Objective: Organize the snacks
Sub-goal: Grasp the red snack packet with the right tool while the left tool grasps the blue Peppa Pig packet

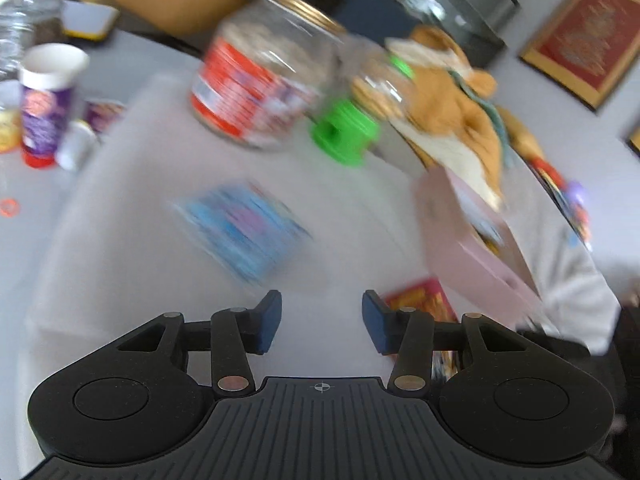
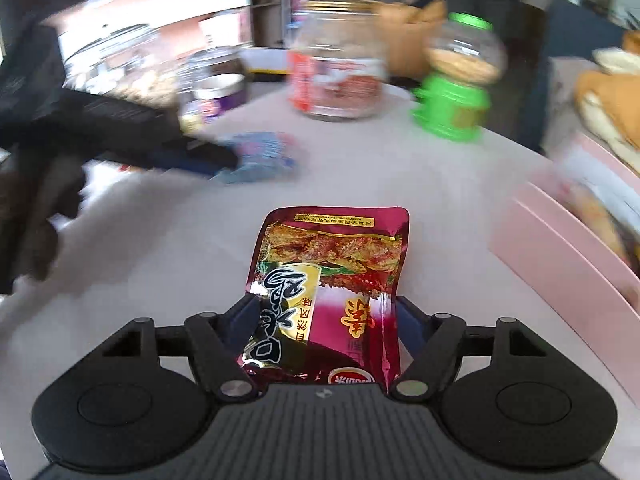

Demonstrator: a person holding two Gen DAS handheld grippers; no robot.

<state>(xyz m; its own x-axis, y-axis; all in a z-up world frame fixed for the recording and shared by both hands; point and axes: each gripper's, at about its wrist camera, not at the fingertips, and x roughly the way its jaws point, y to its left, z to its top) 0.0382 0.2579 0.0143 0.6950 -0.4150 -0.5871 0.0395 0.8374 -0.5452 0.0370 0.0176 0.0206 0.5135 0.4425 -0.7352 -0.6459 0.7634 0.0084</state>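
Observation:
My right gripper [image 2: 326,320] is shut on a red snack packet [image 2: 332,264], whose long sides sit against both pads; it stays sharp while the table blurs. The same packet [image 1: 424,304] shows by my left gripper's right finger. My left gripper [image 1: 322,320] is open with nothing between its blue pads. A blue snack packet [image 1: 244,232] lies flat on the white table ahead of it. In the right wrist view the left gripper [image 2: 216,156] reaches in from the left, its tips at the blue packet [image 2: 260,156].
A pink box [image 2: 560,248] with snacks stands at the right, also in the left wrist view [image 1: 472,260]. Farther back are a red-labelled jar [image 1: 260,80], a green-based dispenser [image 1: 344,136], an orange plush toy [image 1: 452,108] and a purple cup [image 1: 44,100].

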